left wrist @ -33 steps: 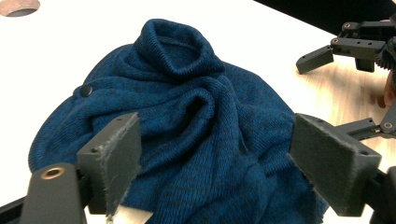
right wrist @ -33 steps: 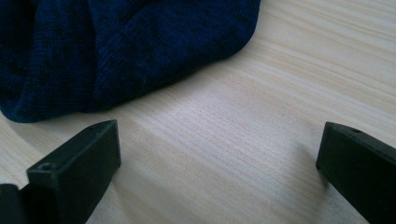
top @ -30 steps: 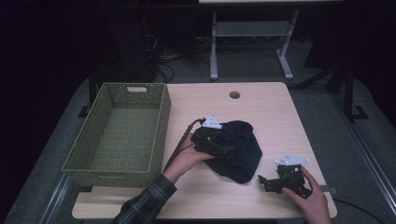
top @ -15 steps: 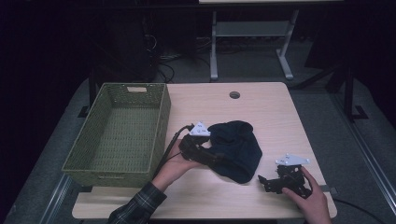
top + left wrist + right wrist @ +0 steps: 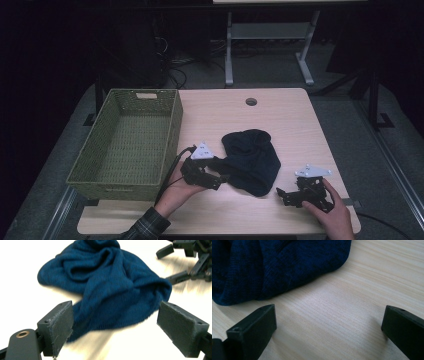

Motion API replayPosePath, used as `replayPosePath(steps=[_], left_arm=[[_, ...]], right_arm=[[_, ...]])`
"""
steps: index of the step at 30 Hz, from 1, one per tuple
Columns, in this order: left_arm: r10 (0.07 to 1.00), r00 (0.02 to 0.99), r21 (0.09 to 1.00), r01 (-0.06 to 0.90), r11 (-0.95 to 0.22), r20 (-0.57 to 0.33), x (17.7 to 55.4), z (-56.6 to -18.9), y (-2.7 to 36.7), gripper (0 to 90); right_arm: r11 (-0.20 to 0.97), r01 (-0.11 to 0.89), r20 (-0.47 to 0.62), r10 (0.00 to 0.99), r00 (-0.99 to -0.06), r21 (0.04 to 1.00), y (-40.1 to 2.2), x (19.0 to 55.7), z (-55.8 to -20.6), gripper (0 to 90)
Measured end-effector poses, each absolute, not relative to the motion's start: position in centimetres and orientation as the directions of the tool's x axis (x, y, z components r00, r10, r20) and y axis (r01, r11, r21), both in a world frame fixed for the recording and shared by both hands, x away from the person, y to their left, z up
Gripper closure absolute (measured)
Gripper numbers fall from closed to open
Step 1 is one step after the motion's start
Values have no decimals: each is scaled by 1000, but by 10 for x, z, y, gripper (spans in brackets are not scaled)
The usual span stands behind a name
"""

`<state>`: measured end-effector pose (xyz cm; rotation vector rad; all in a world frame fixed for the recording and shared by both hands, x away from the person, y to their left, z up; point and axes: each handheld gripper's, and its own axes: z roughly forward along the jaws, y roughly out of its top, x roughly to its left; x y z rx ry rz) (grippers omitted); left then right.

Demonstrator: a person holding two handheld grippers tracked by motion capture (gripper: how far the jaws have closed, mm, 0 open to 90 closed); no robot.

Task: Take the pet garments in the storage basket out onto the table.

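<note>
1. Where the light wooden table [image 5: 290, 120] carries it, a dark blue knit cloth [image 5: 252, 160] lies crumpled near the middle, slightly toward the person's side.
2. The left gripper [image 5: 216, 176] sits at the cloth's left edge, held by the left hand [image 5: 176, 191], whose plaid sleeve [image 5: 145, 227] enters from the bottom.
3. In the left gripper view its jaws stand wide apart and hold nothing; the cloth [image 5: 110, 285] lies ahead of and partly between them, its near edge on the table.
4. The right gripper [image 5: 286, 194] rests on the table near the front right, just beside the cloth's lower right end and not touching it, with the right hand [image 5: 332, 212] on it.
5. In the right gripper view its jaws are spread wide over bare wood and are empty; the cloth [image 5: 274, 267] fills the upper left beyond them.
6. The right gripper [image 5: 190, 262] also appears at the upper right of the left gripper view, beyond the cloth.
7. A green woven basket [image 5: 87, 170] stands on the table's left side, apart from the cloth, and looks empty.
</note>
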<state>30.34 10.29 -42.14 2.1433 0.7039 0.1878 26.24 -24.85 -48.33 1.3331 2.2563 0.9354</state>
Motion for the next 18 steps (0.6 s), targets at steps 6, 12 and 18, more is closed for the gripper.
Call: replayPosePath(steps=[6, 12, 18], left_arm=[[569, 817, 738, 439, -512, -92, 295, -438, 110, 131], [589, 805, 697, 464, -547, -74, 292, -454, 112, 131], [581, 814, 660, 444, -605, -15, 289, -466, 110, 131]], right_arm=[[337, 634, 27, 870, -492, 696, -248, 262, -483, 0], [337, 634, 27, 870, -492, 696, -248, 262, -483, 0], [337, 634, 27, 870, -492, 696, -248, 262, -483, 0]])
